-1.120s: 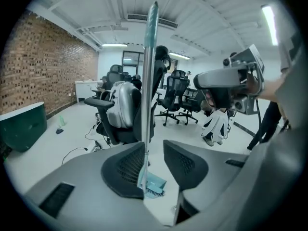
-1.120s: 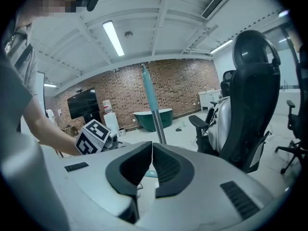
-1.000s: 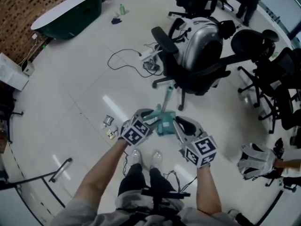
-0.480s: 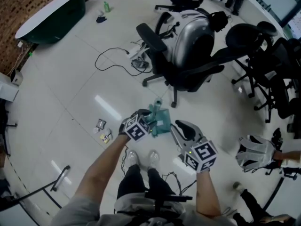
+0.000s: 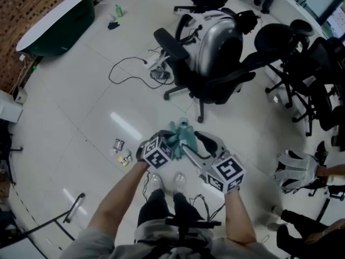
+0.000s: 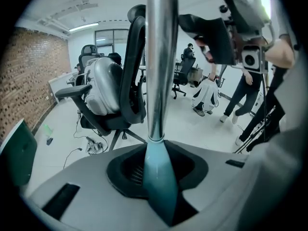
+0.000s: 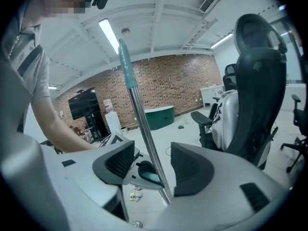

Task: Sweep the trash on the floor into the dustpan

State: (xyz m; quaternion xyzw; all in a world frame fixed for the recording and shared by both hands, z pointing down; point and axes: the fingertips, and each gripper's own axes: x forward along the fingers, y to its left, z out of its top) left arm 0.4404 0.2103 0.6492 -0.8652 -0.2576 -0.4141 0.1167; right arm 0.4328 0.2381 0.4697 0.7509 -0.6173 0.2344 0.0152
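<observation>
Dustpan-set handle (image 6: 156, 57), a bare metal pole, rises between the jaws of the left gripper (image 6: 157, 158). Its dark pads have just been closing and now press on the flared teal collar (image 6: 158, 182) at the pole's lower end, so this claw grips it at about half its spread. The right gripper (image 7: 153, 170) has just been opening: its jaws stand wide, the handle (image 7: 144, 129) slants through the gap nearer the right-hand pad, and neither pad presses on it. The pole's teal end cap (image 7: 125, 64) shows far above. In the head view the teal head of the set (image 5: 181, 133) sits at the handle's foot, between the two grippers. Trash (image 5: 117, 144), a few small wrappers (image 5: 126, 157), lies on the pale floor (image 5: 81, 117) left of the handle, well apart from both claws. Beyond the handle stands a black office chair (image 5: 215, 82), with a loose cable (image 5: 126, 69) beyond and to the left. The person's shoes (image 5: 166, 181) are just on the near side.
</observation>
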